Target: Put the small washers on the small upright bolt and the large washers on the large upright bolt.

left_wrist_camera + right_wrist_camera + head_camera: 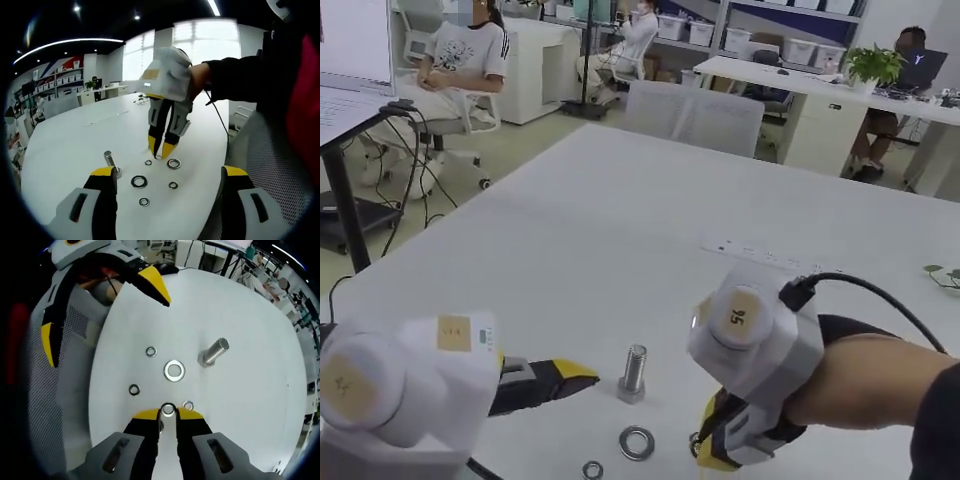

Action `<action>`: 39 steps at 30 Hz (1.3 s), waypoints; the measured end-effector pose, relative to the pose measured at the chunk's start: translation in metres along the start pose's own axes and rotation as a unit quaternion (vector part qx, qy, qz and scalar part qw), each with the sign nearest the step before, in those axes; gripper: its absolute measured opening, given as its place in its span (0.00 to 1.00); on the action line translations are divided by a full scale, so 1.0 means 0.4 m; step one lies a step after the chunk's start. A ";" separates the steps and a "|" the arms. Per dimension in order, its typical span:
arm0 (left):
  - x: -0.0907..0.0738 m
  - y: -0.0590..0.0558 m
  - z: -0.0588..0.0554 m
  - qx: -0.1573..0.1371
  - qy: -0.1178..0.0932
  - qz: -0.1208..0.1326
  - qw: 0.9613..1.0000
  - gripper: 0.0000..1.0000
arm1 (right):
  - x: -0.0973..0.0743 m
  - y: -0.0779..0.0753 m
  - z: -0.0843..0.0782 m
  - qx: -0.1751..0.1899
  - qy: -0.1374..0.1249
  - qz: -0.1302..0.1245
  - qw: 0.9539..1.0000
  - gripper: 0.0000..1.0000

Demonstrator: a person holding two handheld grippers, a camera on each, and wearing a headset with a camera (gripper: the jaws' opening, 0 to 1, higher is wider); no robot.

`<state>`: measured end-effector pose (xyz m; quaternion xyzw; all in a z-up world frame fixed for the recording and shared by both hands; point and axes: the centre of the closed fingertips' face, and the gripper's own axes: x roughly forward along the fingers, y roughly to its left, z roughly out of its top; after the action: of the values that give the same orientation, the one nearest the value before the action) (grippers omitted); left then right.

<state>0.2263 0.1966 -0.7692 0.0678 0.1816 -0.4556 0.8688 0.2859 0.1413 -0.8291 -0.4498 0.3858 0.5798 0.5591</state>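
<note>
Item, right gripper (168, 413): close to the near edge of the bench (620, 230), tips down on the white top. We recorded its jaws drawn almost together and pinching the held washer (168, 408), a ring caught between the two yellow tips.

Item, small washer (188, 405): flat, just beside one tip of that gripper, outside the jaws.

Item, dark washer (134, 389): flat, a little beyond the tips and apart from them.

Item, large washer (174, 370): flat, straight ahead of the right jaws, near the bolt's foot on its near-edge side.

Item, outer small washer (151, 351): flat, beyond the large one, toward the left gripper.

Item, upright bolt (633, 372): hex head down, threaded end up, set back from the near edge.

Item, left gripper (170, 173): jaws spread wide, nothing in them. We noted the bolt and the loose washers lying ahead of the gap, the bolt just past one tip.

Item, far side: a grey chair (695, 118) at the bench's far edge, then a desk (790, 75) with a potted plant (873, 63), and seated people (465, 55).
</note>
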 end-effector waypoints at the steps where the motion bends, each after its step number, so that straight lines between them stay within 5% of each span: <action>1: 0.000 0.000 0.003 -0.001 -0.003 -0.001 1.000 0.85 | -0.007 -0.002 0.000 0.002 -0.002 -0.002 1.000 0.14; 14: 0.004 -0.007 0.017 0.009 -0.015 -0.015 1.000 0.87 | -0.111 -0.027 -0.018 0.027 -0.018 -0.032 0.999 0.14; 23: 0.015 0.002 0.010 0.025 0.003 -0.028 0.999 0.86 | -0.184 -0.068 -0.053 0.045 -0.022 -0.063 0.997 0.14; 28: 0.026 0.009 0.021 0.034 0.005 -0.036 0.999 0.85 | -0.199 -0.092 -0.081 0.057 -0.018 -0.074 0.995 0.14; 39: 0.059 0.021 -0.011 0.032 0.025 -0.047 0.998 0.83 | -0.185 -0.127 -0.108 0.066 -0.008 -0.079 0.995 0.14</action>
<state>0.2443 0.1844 -0.7825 0.0987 0.1918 -0.4997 0.8389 0.3381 0.0820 -0.7686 -0.4368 0.3820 0.5103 0.6348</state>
